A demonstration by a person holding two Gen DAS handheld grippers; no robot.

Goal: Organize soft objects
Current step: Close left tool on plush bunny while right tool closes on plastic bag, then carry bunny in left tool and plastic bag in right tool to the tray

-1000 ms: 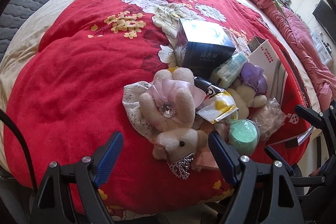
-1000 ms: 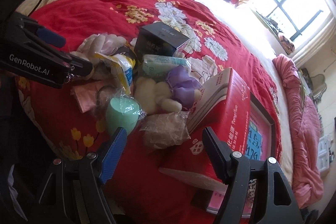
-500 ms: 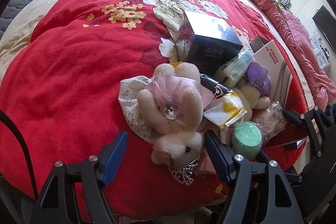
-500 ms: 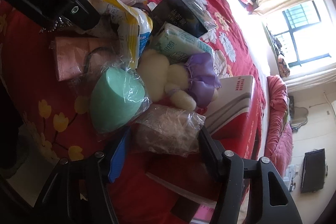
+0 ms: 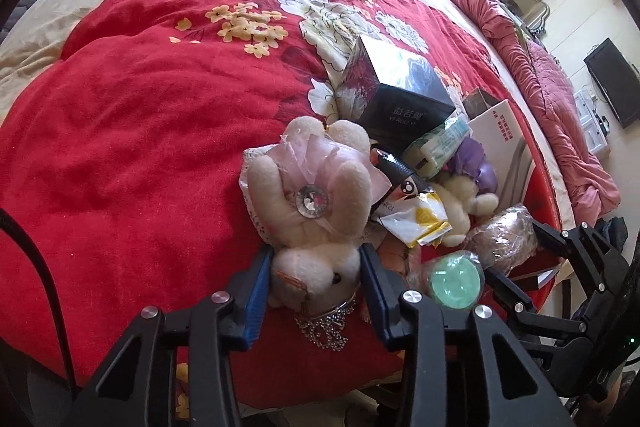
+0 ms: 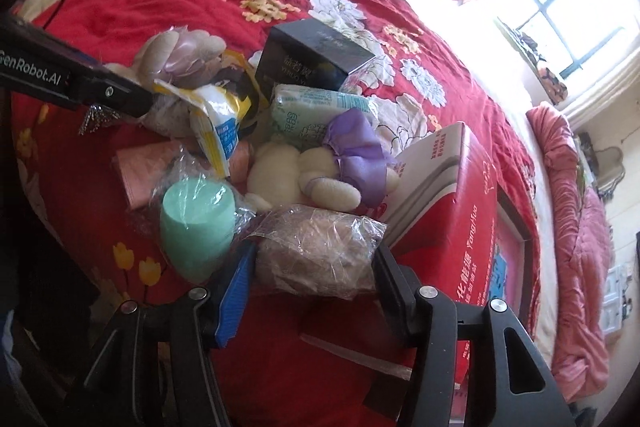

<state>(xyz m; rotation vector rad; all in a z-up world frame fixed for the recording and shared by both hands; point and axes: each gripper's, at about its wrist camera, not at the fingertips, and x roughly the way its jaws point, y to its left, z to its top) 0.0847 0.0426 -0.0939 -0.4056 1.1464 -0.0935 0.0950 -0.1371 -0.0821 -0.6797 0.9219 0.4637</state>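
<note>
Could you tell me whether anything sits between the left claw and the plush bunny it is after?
Nothing visible does. The left claw already has its fingers on either side of the plush bunny's head, pressing against it, with no other item in between.

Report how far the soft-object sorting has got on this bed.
Done: nothing looks sorted; everything sits in one heap on the red quilt.
In hand: the left gripper is shut on the pink-bow plush rabbit; the right gripper is shut on the brown bagged bundle.
Left: purple-dress plush, tissue pack, green bagged cup.
</note>
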